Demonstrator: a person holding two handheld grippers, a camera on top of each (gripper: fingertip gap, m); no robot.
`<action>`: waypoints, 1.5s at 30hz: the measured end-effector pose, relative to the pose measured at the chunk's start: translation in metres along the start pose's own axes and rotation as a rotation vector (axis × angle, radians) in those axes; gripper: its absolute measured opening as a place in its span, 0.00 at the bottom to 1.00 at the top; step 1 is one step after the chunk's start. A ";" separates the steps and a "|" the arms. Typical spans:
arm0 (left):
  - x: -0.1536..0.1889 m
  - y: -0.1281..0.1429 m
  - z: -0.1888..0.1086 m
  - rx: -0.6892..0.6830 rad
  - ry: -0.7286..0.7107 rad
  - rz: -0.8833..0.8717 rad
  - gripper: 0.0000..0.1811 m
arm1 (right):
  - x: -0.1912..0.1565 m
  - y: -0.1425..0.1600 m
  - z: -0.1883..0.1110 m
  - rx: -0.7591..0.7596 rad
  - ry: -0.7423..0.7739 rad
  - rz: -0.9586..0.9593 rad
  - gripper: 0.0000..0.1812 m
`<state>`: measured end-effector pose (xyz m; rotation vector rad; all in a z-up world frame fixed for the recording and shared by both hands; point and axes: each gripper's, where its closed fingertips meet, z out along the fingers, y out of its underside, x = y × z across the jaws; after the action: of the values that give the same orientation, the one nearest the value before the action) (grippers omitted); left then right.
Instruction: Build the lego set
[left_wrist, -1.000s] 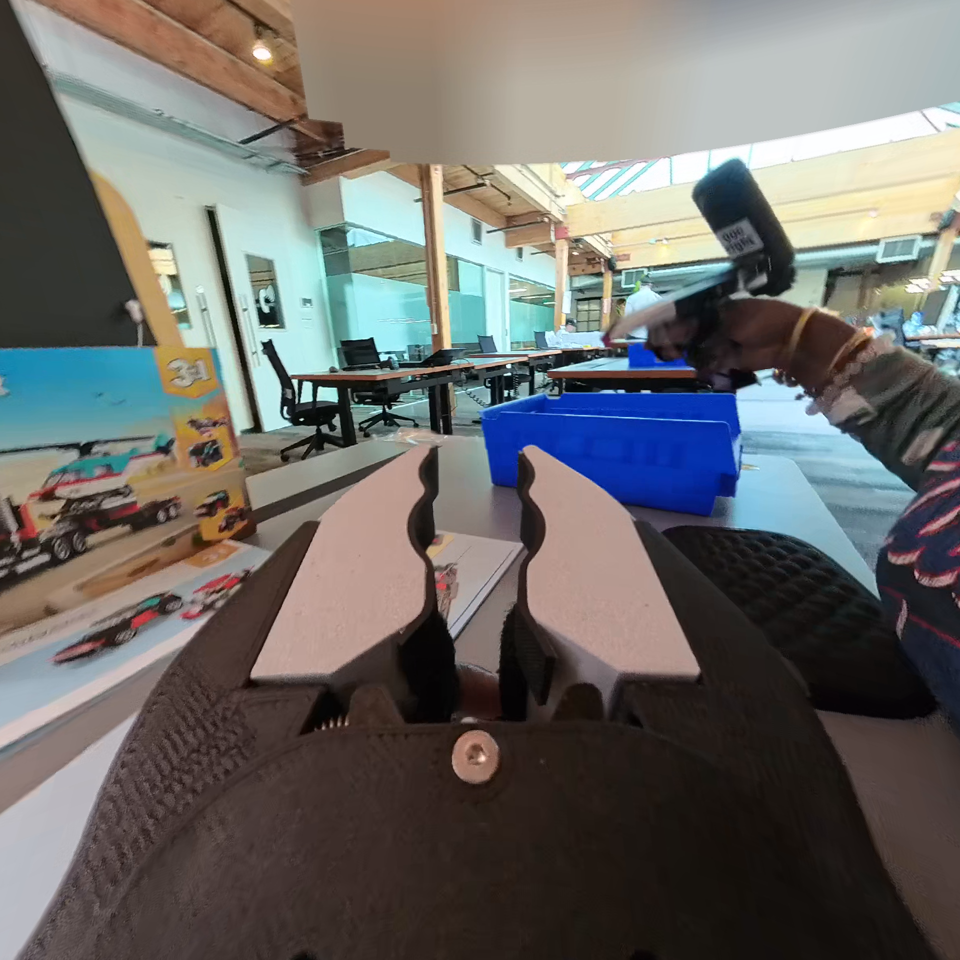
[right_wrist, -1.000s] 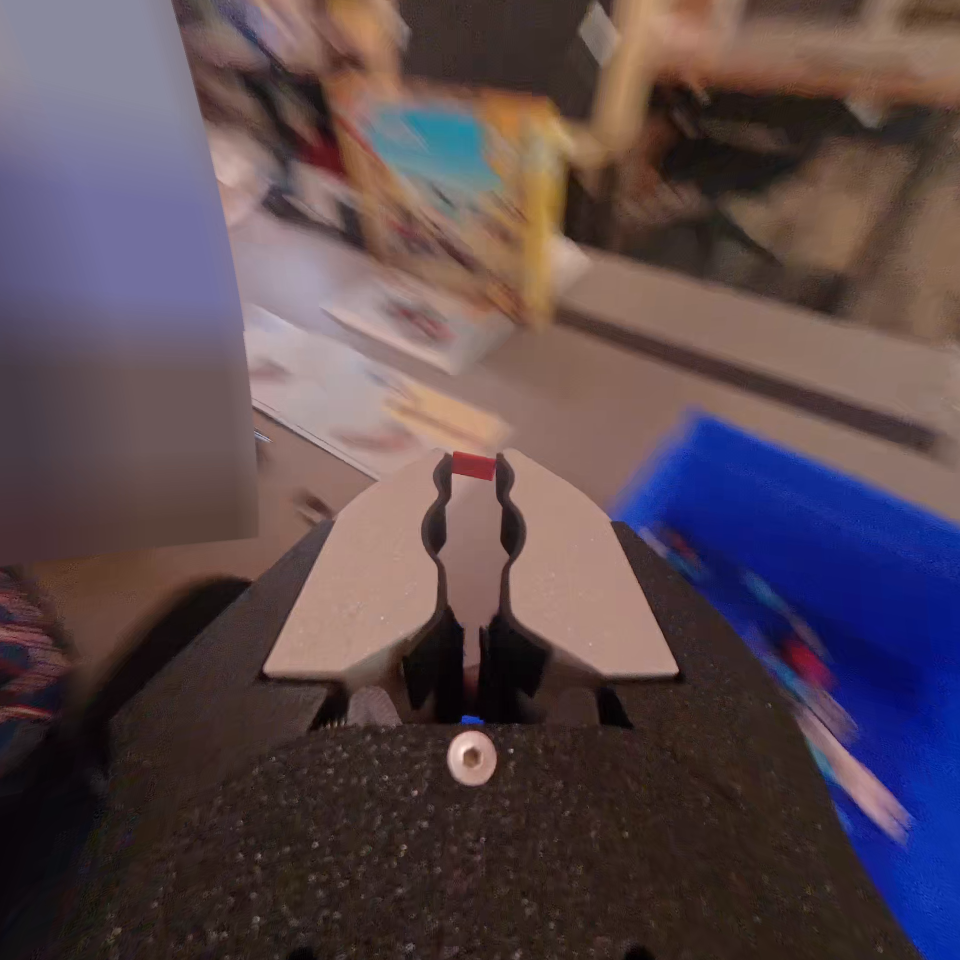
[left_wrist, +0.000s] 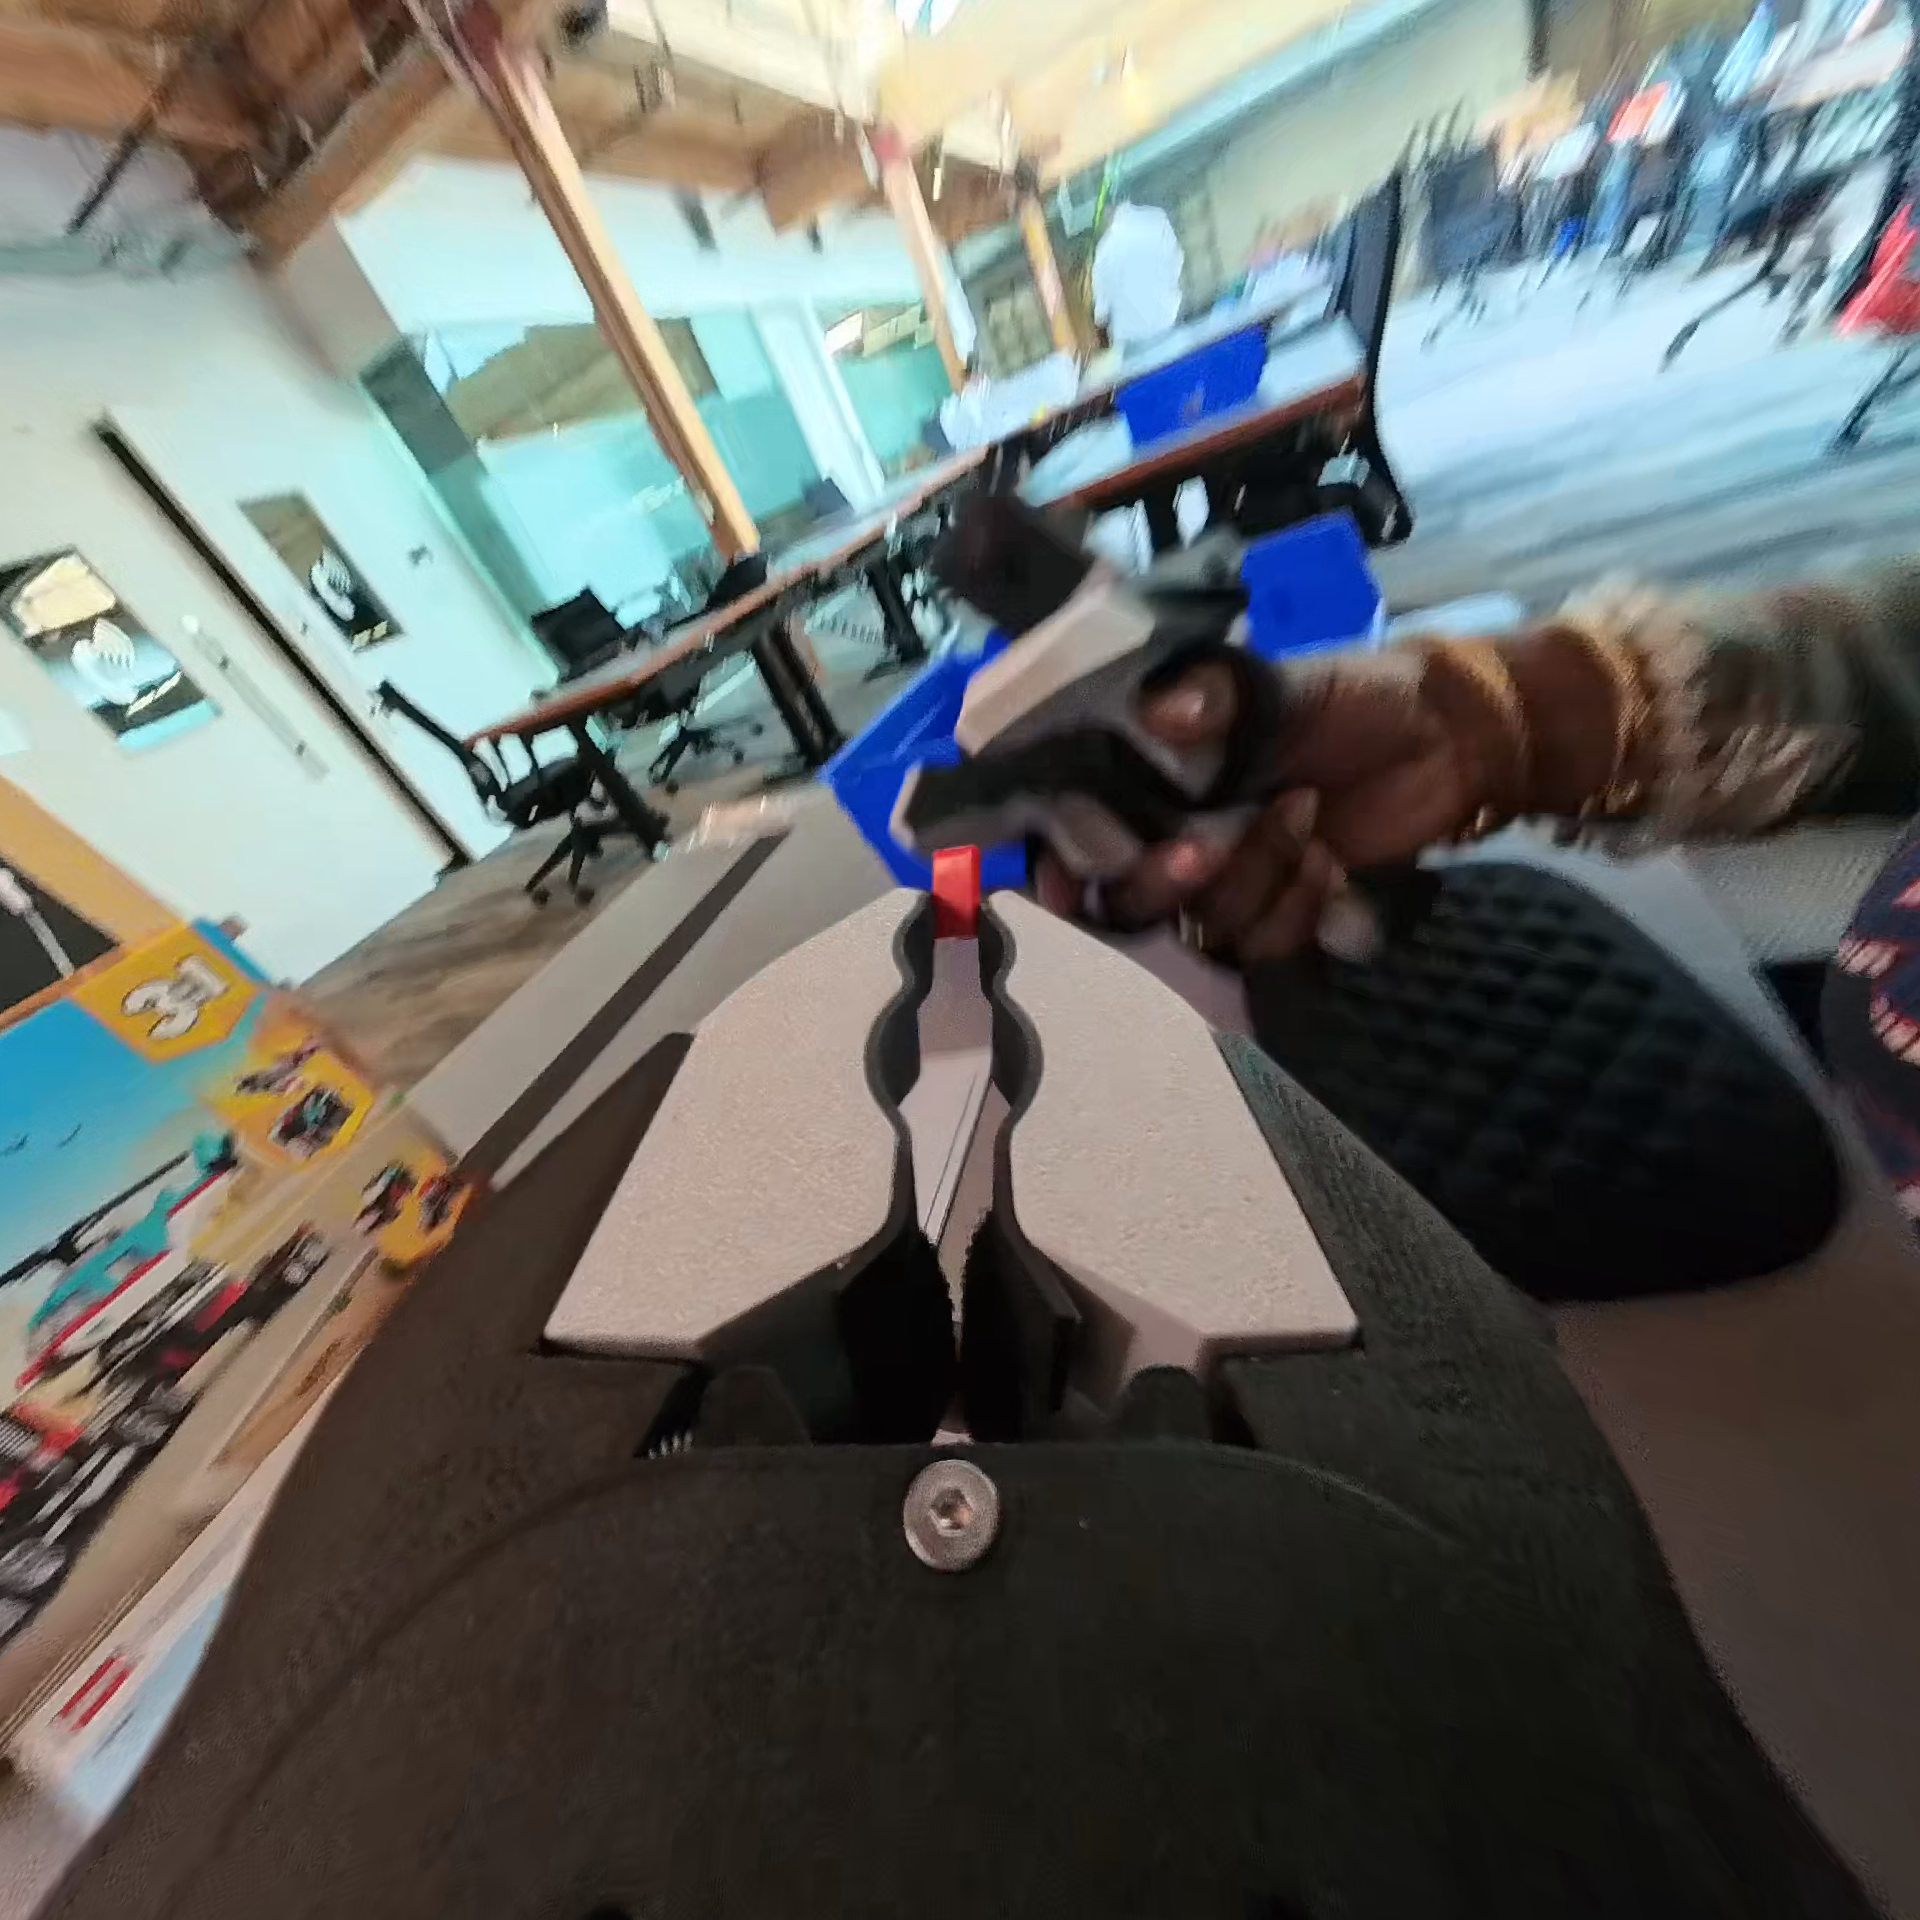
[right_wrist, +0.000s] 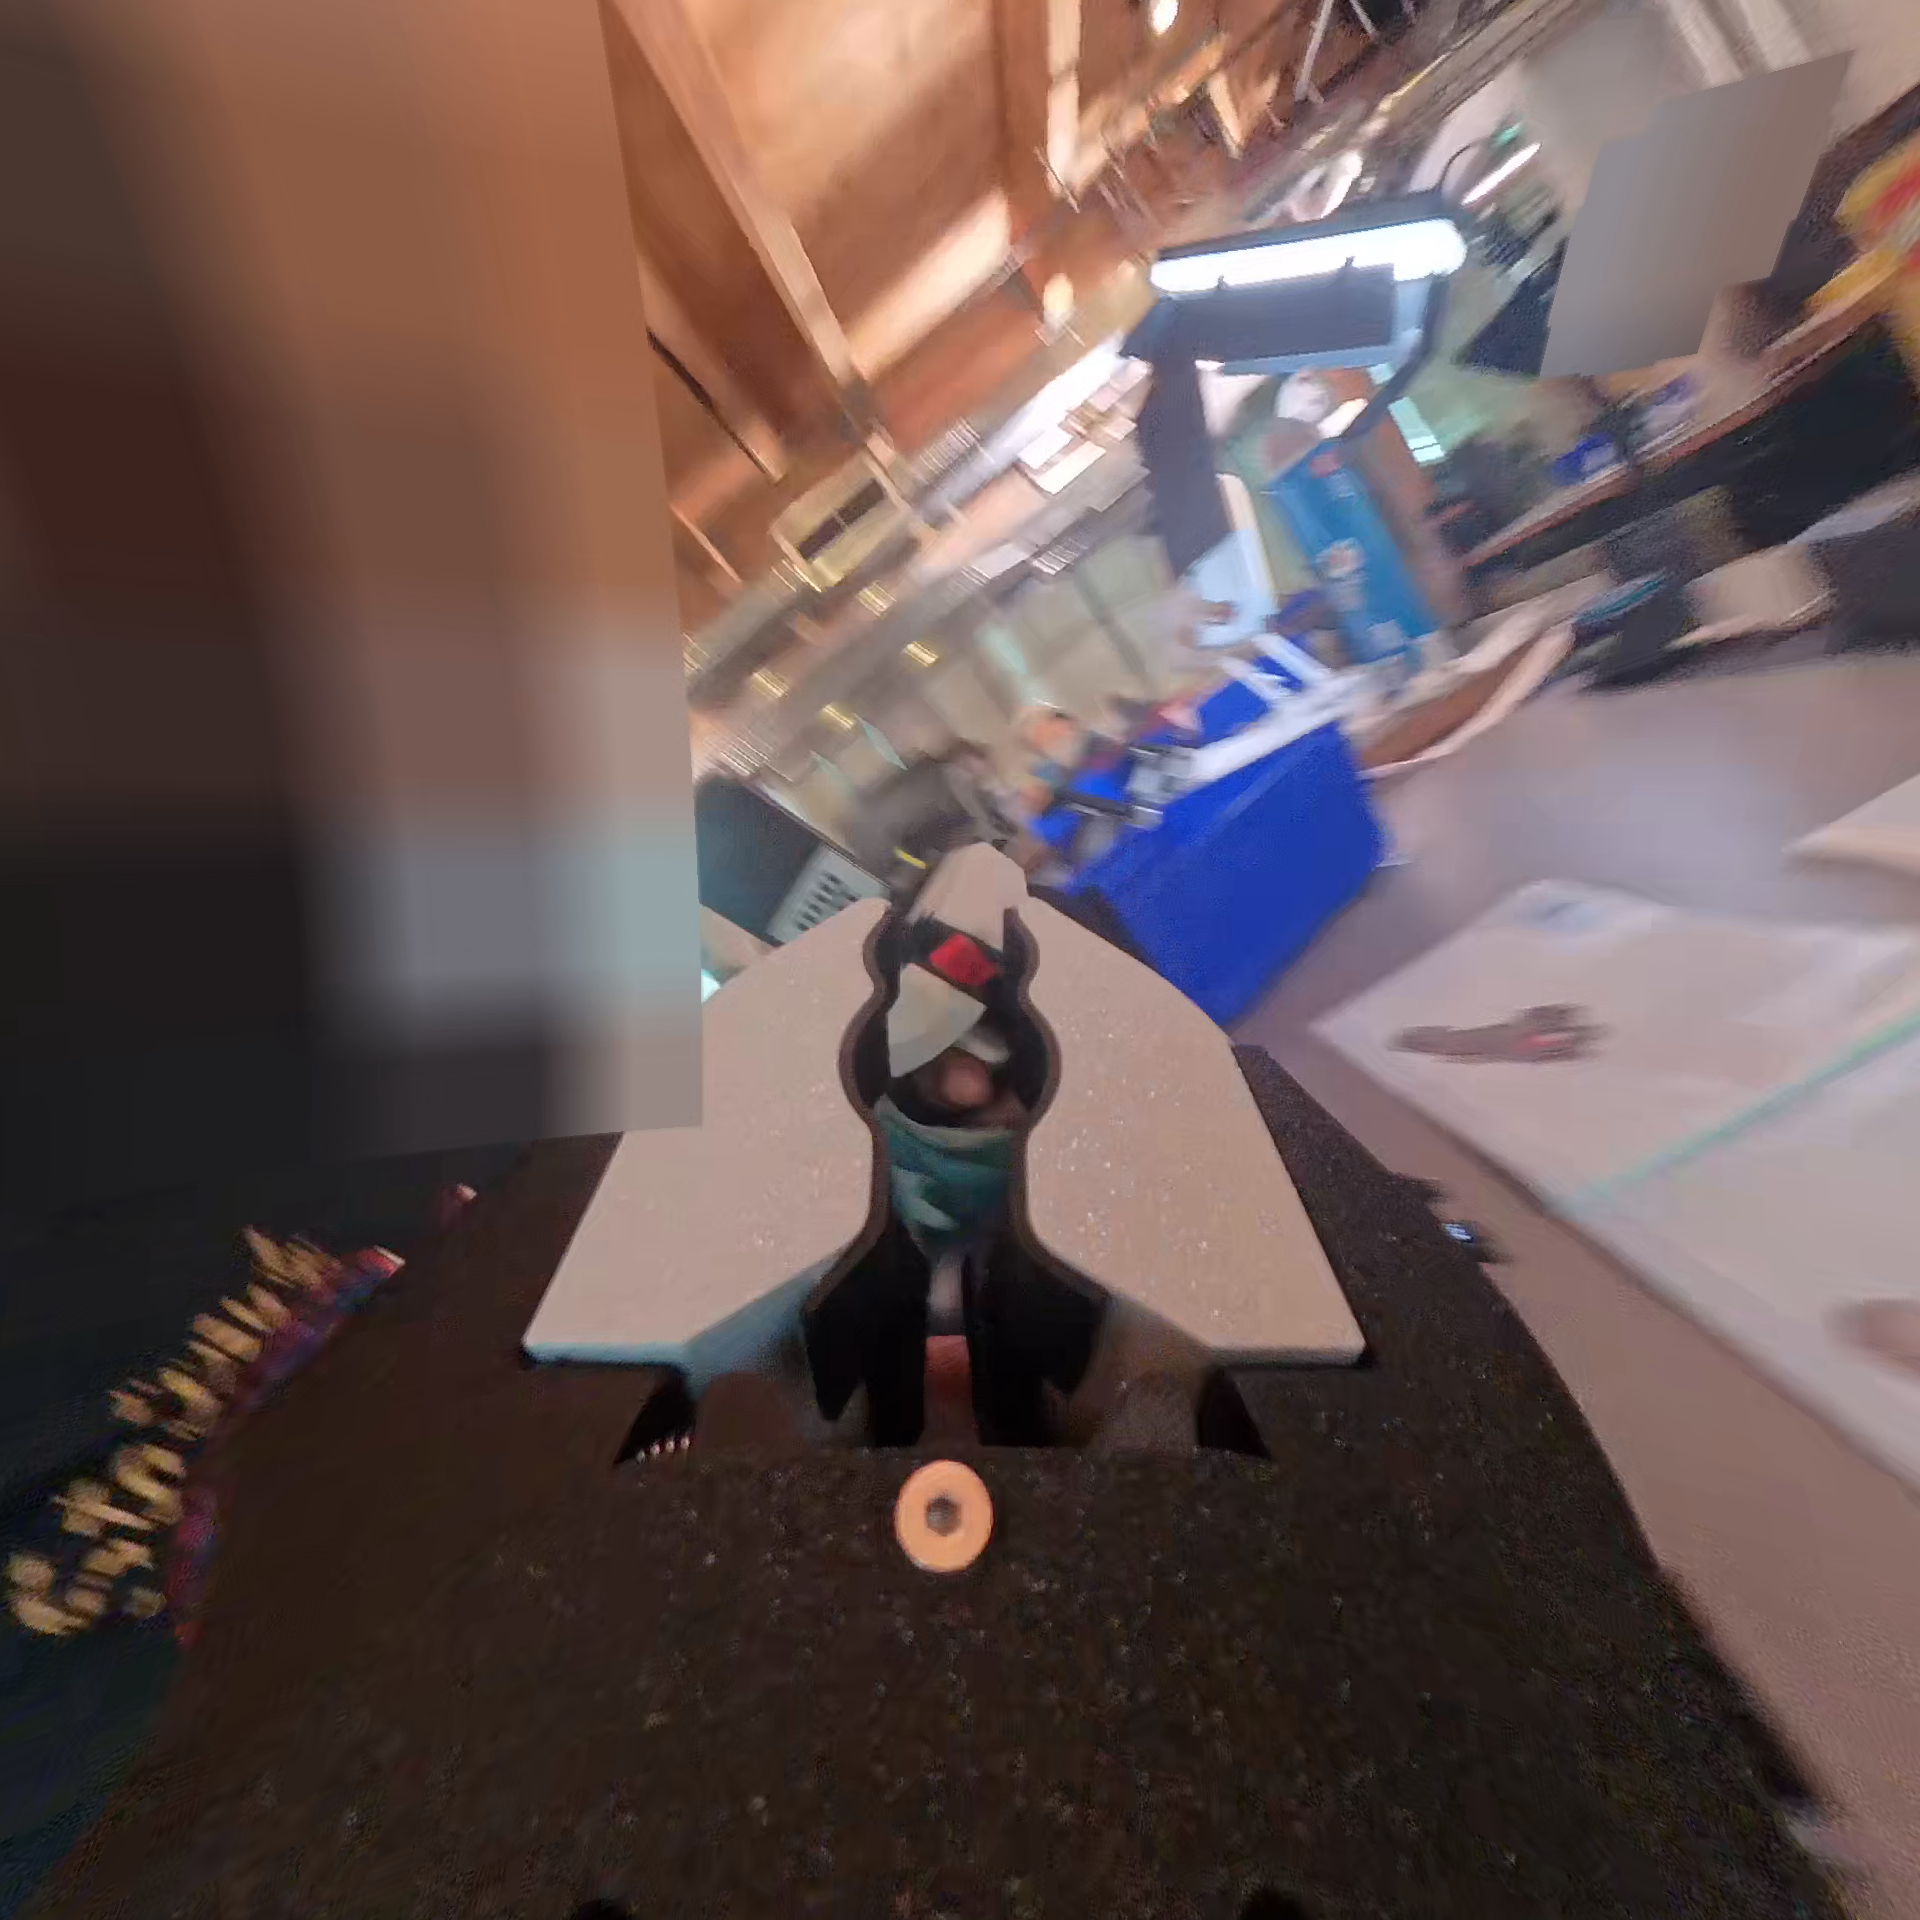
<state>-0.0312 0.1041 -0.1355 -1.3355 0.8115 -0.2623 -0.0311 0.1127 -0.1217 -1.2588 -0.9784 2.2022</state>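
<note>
Between the tips of my left gripper (left_wrist: 956, 920) sits a small red brick (left_wrist: 955, 891), pinched there with its upper half standing up above the fingers. Just beyond it, my right gripper (left_wrist: 940, 805) points in from the right, held in my right hand (left_wrist: 1278, 831), its tip close over the brick; whether they touch is lost in the blur. From the right wrist view, my own right fingers (right_wrist: 790, 1122) stand a little apart with nothing between them, and through that gap I see the left gripper's pale tips facing me with the red brick caught in them. Off to my left the set's box (left_wrist: 197, 1174) stands on the grey table (left_wrist: 623, 997). A blue bin (left_wrist: 914, 748) rests farther back on the table, behind the right gripper. A black mesh pad (left_wrist: 1538, 1081) lies on my right.
</note>
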 end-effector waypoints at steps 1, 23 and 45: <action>-0.001 0.010 0.000 -0.063 -0.011 0.026 0.04 | 0.000 0.002 -0.002 -0.078 0.066 -0.162 0.10; 0.019 0.064 0.010 -0.358 0.131 0.072 0.15 | 0.059 0.055 -0.055 -0.914 0.393 -0.790 0.04; 0.026 0.141 0.028 -0.785 0.492 -0.113 0.09 | 0.123 0.093 -0.092 -1.153 0.344 -0.580 0.04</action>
<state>-0.0324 0.1452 -0.2757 -2.0990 1.3335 -0.3912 -0.0148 0.1648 -0.2929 -1.4018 -2.2119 0.8569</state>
